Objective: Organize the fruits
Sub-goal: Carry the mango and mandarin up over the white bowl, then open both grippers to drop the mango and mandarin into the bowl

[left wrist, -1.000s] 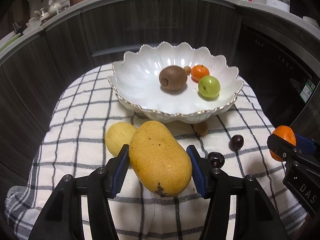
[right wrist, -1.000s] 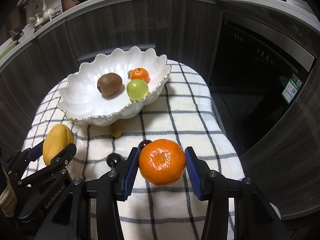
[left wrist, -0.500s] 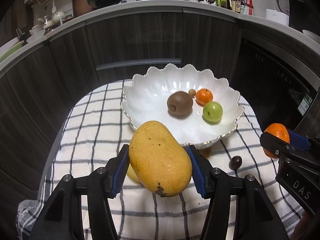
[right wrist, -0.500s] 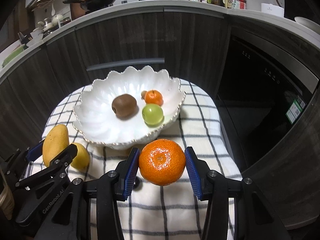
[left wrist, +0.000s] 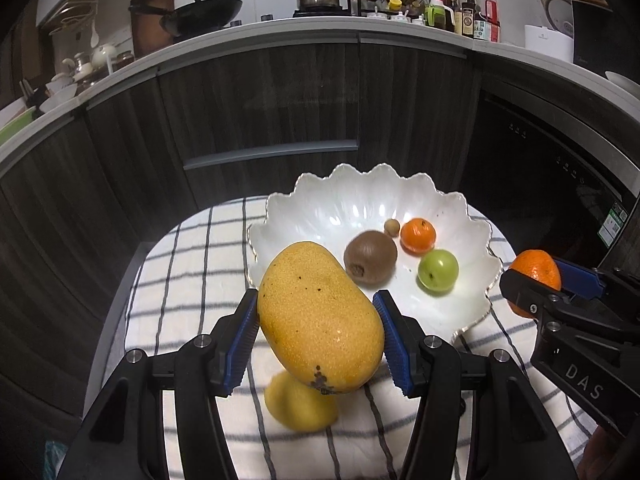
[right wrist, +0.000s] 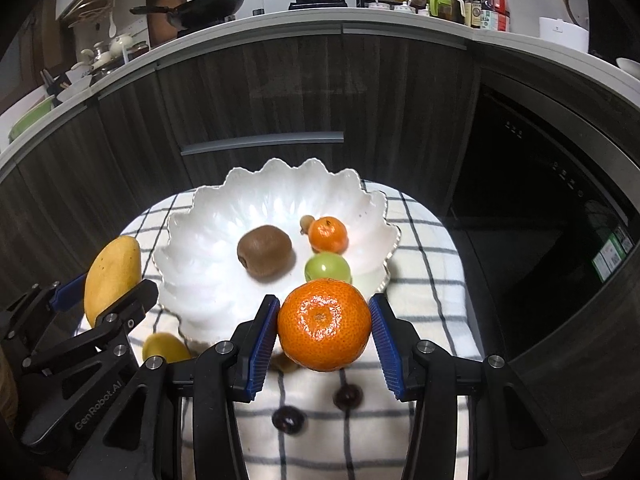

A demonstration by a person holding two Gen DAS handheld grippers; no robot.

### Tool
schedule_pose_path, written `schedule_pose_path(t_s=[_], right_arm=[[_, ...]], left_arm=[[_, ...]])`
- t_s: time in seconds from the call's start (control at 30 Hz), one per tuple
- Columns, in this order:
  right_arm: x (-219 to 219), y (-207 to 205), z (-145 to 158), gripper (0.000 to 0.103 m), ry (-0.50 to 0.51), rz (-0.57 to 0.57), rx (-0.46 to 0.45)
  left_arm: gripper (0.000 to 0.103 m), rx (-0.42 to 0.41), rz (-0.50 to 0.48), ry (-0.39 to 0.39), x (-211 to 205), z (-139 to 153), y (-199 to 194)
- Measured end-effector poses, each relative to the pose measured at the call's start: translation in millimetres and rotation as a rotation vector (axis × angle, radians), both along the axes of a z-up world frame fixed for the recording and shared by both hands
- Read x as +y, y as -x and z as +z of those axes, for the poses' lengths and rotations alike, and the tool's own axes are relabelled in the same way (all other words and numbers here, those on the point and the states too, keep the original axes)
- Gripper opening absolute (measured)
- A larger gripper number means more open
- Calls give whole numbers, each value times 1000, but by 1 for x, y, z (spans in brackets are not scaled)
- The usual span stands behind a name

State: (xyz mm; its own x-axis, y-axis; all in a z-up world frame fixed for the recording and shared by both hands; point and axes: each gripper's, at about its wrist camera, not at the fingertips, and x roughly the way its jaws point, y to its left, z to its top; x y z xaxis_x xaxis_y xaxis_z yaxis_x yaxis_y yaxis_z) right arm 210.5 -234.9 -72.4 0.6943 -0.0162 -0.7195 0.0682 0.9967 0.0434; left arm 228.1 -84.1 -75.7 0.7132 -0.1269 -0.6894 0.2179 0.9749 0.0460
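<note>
Left wrist view: the left claw (left wrist: 316, 334) is partly closed, its blue ribbed pads pressed on both flanks of a yellow mango (left wrist: 318, 316), which it holds clear of the checked cloth (left wrist: 192, 248) covering the surface. The mango is tilted, its dark-spotted end lowest. Under it, blurred on the cloth, lies a smaller yellow fruit (left wrist: 298, 406). Beyond the mango stands a white scalloped bowl (left wrist: 360, 196) holding a kiwi (left wrist: 370, 256), a small mandarin (left wrist: 418, 235), a green round fruit (left wrist: 438, 270) and a tiny brown fruit (left wrist: 391, 227) that touches the kiwi's far side. At the right edge the right claw (left wrist: 536, 280) shows from the side, clamped on a larger orange mandarin (left wrist: 536, 268) just beside the bowl's rim.

Right wrist view: the right claw (right wrist: 324, 330) is closed to a narrow gap around the large mandarin (right wrist: 324, 324), both blue pads touching its sides, the fruit held above the cloth (right wrist: 424, 240) at the bowl's near rim (right wrist: 376, 200). Inside the bowl sit the kiwi (right wrist: 264, 252), small mandarin (right wrist: 328, 234) and green fruit (right wrist: 326, 266), the last partly hidden behind the held mandarin. Two dark cherries (right wrist: 288, 420) lie on the cloth below the claw. At left, the left claw (right wrist: 100, 292) grips the mango (right wrist: 112, 276), with the yellow fruit (right wrist: 166, 346) on the cloth near it.
</note>
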Motion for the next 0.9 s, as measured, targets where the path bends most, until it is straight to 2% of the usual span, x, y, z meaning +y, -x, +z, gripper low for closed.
schedule_pose_path(t_s=[0.4, 0.9], right_arm=[[6, -40, -18, 47, -23, -24, 30], [6, -63, -49, 47, -47, -41, 102]], left_arm=[[56, 44, -29, 17, 3, -17, -44], [56, 102, -14, 30, 4, -45, -67]])
